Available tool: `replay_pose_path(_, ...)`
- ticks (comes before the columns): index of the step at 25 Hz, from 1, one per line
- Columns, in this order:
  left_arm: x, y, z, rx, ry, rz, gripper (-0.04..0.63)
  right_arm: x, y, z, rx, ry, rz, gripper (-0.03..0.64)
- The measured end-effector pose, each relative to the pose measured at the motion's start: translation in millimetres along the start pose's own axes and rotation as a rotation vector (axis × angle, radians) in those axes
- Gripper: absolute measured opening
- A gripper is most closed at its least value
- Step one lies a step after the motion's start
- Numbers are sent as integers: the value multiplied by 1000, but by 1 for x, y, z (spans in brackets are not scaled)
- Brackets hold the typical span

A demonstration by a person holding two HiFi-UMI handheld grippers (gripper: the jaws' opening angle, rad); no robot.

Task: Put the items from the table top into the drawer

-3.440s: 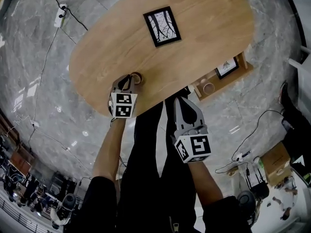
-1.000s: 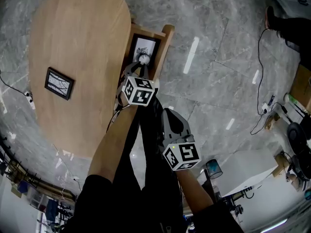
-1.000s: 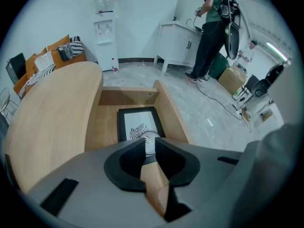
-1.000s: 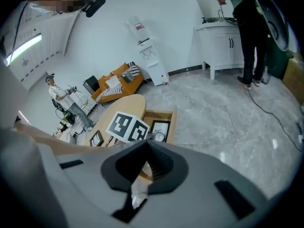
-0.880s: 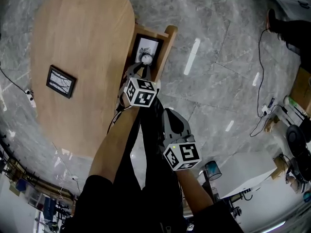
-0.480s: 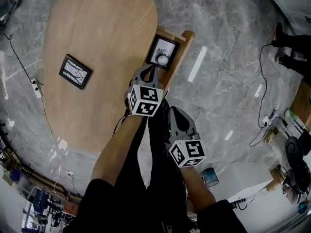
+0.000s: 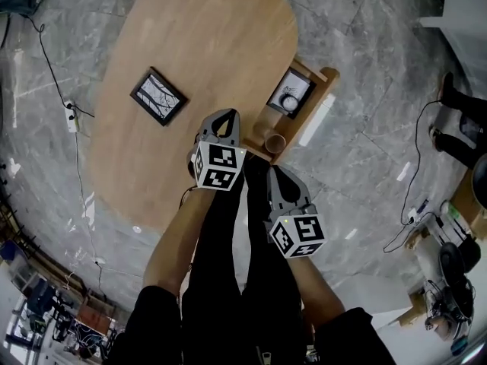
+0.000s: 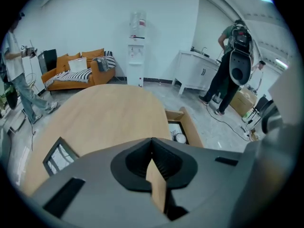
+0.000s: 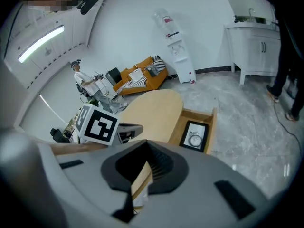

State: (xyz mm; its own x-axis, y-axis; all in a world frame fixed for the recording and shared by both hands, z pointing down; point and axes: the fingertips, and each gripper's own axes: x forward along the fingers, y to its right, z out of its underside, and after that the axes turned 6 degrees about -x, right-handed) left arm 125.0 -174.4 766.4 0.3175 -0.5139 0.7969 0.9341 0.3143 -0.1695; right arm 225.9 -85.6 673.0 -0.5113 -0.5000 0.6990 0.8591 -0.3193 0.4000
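An oval wooden desk is seen from above on a grey marble floor. An open wooden drawer is drawn out from its right side. The left gripper is held over the desk's near edge, just beside the drawer; its jaws have just been closing and are clenched with nothing between them. The right gripper is held nearer the person, off the desk, its jaws likewise closed on nothing. A black picture frame lies flat on the desk top, well apart from the drawer. Inside the drawer a second framed picture is laid flat, with a small round white object resting on it. A cup stands at the drawer's near end.
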Motion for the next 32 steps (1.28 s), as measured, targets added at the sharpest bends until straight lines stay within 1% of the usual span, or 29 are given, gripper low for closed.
replay_pose_path(3, -16, -21, 8, -19, 11, -8, 14, 6, -18, 0, -30, -13, -26, 8)
replay_pose_path(6, -29, -40, 17, -21, 6, -30, 12, 12, -35, 2, -53, -24, -46, 8)
replay_pose_path(14, -56, -90, 35, 17, 9, -122, 14, 25, -66, 8, -86, -48, -75, 8)
replay_pose_path(17, -60, -110, 44, 35, -9, -164, 15, 30, -75, 11, -92, -55, -80, 9)
replay_pose_path(19, -62, -122, 49, 34, -21, -174, 15, 32, -80, 11, -98, -59, -82, 9)
replay_pose_path(21, -63, -131, 55, 32, -35, -174, 17, 34, -85, 11, -101, -62, -81, 9)
replay_pose_path(22, -62, -135, 59, 33, -48, -170, 36, 36, -86, 11, -101, -63, -80, 9)
replay_pose_path(23, -61, -138, 63, 36, -63, -164, 74, 37, -87, 11, -101, -65, -79, 8)
replay_pose_path(24, -59, -140, 67, 40, -80, -156, 97, 37, -87, 11, -100, -68, -77, 9)
replay_pose_path(26, -55, -144, 75, 48, -111, -140, 118, 39, -88, 11, -99, -73, -73, 9)
replay_pose_path(32, -42, -158, 97, 97, -196, -111, 127, 45, -90, 14, -97, -83, -63, 8)
